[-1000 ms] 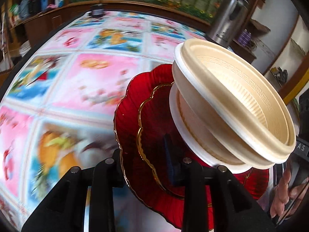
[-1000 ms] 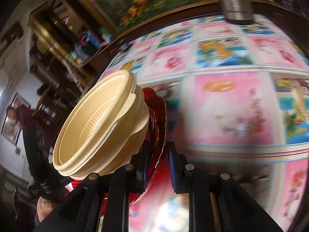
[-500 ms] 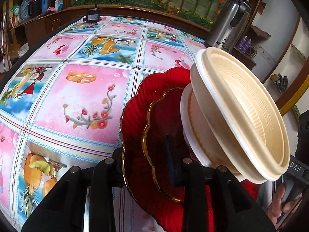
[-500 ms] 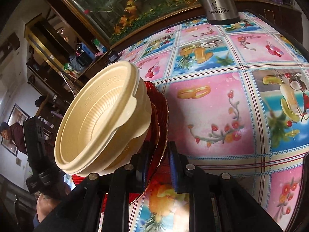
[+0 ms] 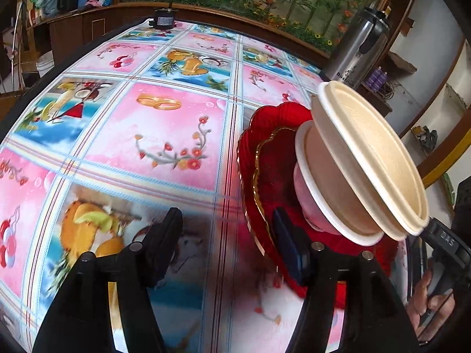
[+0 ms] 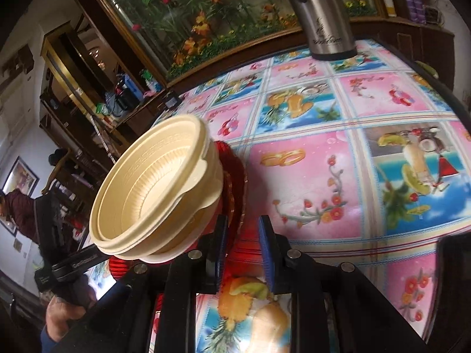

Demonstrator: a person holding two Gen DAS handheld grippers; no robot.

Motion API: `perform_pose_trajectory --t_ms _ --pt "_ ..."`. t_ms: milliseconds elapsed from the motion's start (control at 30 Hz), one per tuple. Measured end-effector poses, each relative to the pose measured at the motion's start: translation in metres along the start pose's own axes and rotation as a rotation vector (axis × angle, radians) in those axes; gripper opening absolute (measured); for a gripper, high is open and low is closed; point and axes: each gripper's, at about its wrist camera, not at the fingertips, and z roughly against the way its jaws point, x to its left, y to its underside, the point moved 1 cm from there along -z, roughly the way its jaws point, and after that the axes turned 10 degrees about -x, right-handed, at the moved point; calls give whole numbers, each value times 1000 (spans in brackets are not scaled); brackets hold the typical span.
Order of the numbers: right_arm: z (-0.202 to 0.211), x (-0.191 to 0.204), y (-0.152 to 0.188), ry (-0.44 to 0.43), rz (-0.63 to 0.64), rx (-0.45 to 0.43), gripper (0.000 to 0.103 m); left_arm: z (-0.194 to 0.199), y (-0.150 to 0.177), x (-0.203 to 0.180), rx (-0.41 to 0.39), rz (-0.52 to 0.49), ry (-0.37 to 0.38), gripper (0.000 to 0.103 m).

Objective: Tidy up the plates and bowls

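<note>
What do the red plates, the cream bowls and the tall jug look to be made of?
Red plates: probably translucent glossy plastic or glass, with scalloped gold-trimmed rims. Cream bowls: likely matte moulded plastic or melamine, ribbed inside, with an embossed band. Jug: brushed stainless steel, streaky sheen.

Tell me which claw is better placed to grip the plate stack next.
Right, probably. The right claw sits narrow around the rim of the red plates, ready to pinch. The left claw has its jaws opening wide, with the rim loose between them.

Table (image 5: 164,135) under glossy pink-and-blue patterned cloth, steel thermos (image 6: 323,20) standing at far edge
</note>
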Motion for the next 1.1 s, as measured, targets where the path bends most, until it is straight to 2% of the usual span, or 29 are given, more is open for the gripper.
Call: perform_pose_trajectory --t_ms 67,167,233,333,400,467,600,667,733,800,867,967,1100 --pt "6 -2 1 20 -6 -23 31 10 3 1 -12 2 14 62" --pt "18 -2 6 64 8 -60 32 29 11 3 -46 1 26 73" --pt "27 0 10 101 32 -85 33 40 16 2 -72 -10 39 73" --pt "43 1 14 106 23 -131 33 51 22 1 -97 -23 45 74" --pt "57 5 17 138 42 -173 41 61 27 -1 -130 -37 28 78" --pt "70 12 24 161 65 -219 60 69 34 -4 -178 -53 8 83" --pt "84 29 40 175 115 -270 65 79 46 -15 -280 -117 -21 86" --pt "86 37 48 161 121 -280 76 81 50 -20 -284 -135 -11 87" --pt "86 44 54 155 129 -283 80 79 51 -24 -276 -171 -43 89" --pt "82 51 58 145 141 -268 81 75 53 -30 -246 -235 -118 89" --pt "80 57 60 140 150 -257 85 69 55 -34 -214 -265 -114 89" --pt "73 64 62 146 159 -230 85 71 56 -36 -230 -281 -122 89" --pt "62 64 62 180 160 -178 86 63 59 -44 -192 -334 -206 89"
